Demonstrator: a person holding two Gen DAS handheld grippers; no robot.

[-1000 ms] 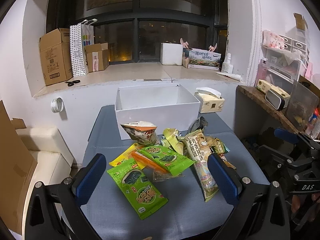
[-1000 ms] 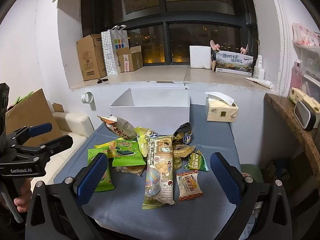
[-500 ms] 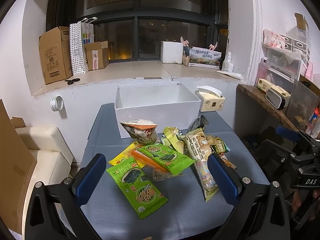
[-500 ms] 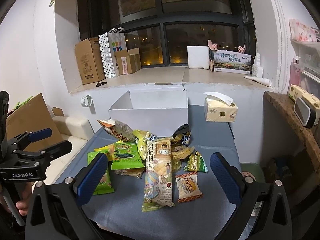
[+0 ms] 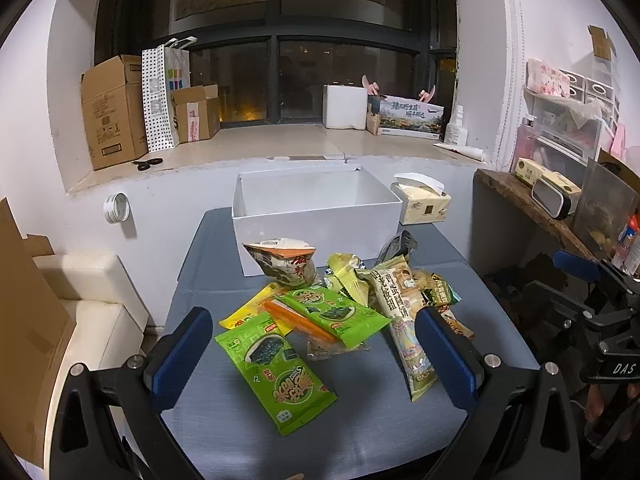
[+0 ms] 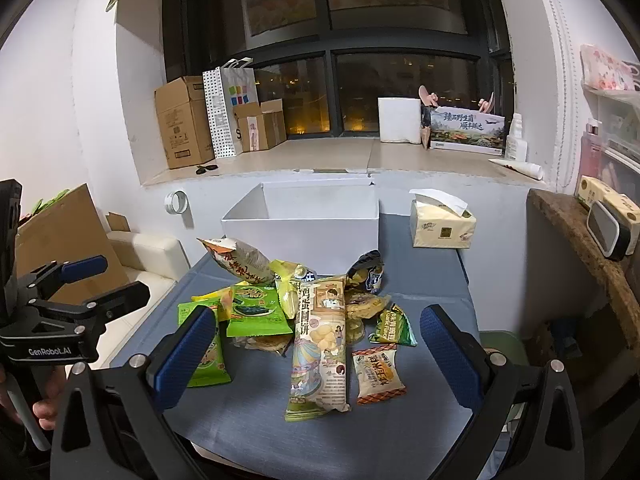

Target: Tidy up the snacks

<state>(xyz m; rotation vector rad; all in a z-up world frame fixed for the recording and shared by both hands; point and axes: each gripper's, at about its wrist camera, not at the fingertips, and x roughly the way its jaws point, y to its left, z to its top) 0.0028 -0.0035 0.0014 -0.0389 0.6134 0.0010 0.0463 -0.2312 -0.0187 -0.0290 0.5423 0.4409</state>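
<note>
While both views barely shift | left gripper (image 5: 312, 356) jaws wide | right gripper (image 6: 316, 354) jaws wide | snacks (image 6: 316, 320) unmoved

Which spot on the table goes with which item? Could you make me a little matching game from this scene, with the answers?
Things:
1. open white cardboard box
2. yellow tissue pack
3. long pale egg-biscuit packet
4. small orange-and-white snack packet

Places:
A. nearest the camera in the right wrist view, beside the long packet
B. behind the snack pile, at the table's far edge
C. lying lengthwise in the middle of the pile
D. right of the box, apart from the pile

Pairs: 1-B, 2-D, 3-C, 4-A
</note>
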